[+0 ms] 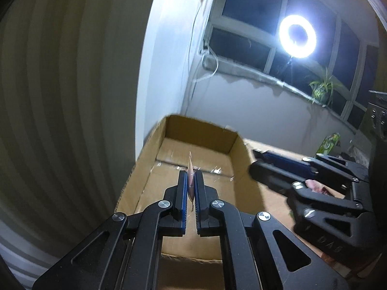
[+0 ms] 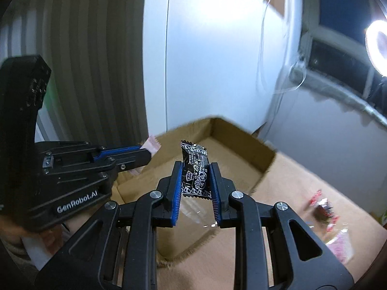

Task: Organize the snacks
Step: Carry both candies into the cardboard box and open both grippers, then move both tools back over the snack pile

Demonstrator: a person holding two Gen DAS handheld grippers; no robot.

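A thin pink foil snack packet [image 1: 191, 181] stands edge-on, clamped between the left gripper [image 1: 191, 181]'s jaws. A black printed snack wrapper [image 2: 195, 171] is pinched between the right gripper [image 2: 195, 176]'s jaws. Beyond and below both lies the open brown cardboard box [image 2: 244, 142]; loose red-and-pink packets [image 2: 324, 212] sit right of the right jaws.

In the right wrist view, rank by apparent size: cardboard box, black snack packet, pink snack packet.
1. cardboard box, clearly largest.
2. black snack packet, in the right hand-held gripper.
3. pink snack packet, mostly hidden by the left hand-held gripper, so its rank is unsure.
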